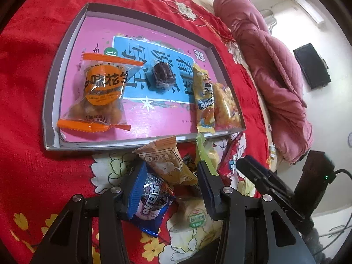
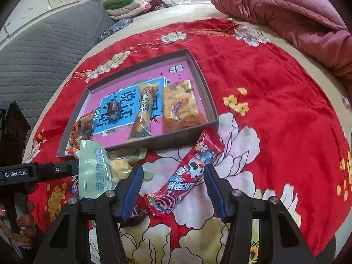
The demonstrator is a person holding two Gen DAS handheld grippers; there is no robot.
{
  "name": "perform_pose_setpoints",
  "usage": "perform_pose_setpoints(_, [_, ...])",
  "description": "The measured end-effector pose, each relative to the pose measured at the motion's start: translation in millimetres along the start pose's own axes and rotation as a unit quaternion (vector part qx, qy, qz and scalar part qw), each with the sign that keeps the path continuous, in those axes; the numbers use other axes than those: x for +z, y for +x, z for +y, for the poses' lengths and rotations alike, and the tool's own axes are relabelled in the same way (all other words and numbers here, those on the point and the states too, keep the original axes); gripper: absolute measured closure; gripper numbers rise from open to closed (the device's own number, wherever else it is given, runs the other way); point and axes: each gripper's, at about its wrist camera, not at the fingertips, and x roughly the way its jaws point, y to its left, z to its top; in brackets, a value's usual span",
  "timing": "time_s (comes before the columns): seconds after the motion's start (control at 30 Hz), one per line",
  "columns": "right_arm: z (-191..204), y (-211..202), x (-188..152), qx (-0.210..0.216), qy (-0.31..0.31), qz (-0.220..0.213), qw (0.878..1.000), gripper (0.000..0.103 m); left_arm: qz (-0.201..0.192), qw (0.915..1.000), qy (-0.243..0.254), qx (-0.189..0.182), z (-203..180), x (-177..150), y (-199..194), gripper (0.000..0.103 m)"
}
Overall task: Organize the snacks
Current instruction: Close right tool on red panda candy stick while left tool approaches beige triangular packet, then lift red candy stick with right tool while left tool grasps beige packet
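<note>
A shallow grey box with a pink lining lies on a red floral cloth; it also shows in the right wrist view. In it lie an orange peanut bag, a dark wrapped candy, a yellow stick pack and a clear pack of yellow puffs. A pile of loose snacks lies in front of the box. My left gripper is open over a blue Oreo pack and a tan pack. My right gripper is open around a red stick pack.
A pale green pack and a yellow snack lie left of the right gripper. A green-labelled pack lies under the left gripper. A rolled pink quilt lies at the bed's right side. Folded clothes sit far back.
</note>
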Motion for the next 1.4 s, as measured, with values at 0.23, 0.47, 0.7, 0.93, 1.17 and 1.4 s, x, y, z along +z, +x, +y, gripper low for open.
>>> perform_pose_setpoints(0.23, [-7,10,-3,0.005,0.023,0.017,1.0,0.047,0.0,1.0,-0.001,-0.001,-2,1,4,0.054])
perform_pose_setpoints(0.47, [-13,22,-6,0.009,0.046,0.034,0.998,0.047,0.001,0.9999,-0.008,-0.008,2,3,7,0.051])
perform_pose_setpoints(0.7, [-14,26,-6,0.019,0.049,0.031,0.998,0.047,-0.001,0.9999,-0.011,-0.006,4,4,11,0.051])
perform_pose_setpoints(0.93, [-10,29,-7,0.021,0.044,0.029,0.998,0.047,-0.002,0.9999,-0.014,-0.007,4,6,16,0.051])
perform_pose_setpoints(1.17, [-9,33,-5,0.021,0.041,0.025,0.999,0.047,-0.004,0.9999,-0.012,-0.004,3,6,21,0.051])
perform_pose_setpoints(1.4, [-14,37,-3,0.035,0.045,0.019,0.998,0.066,-0.002,0.9999,-0.014,-0.007,1,7,29,0.051])
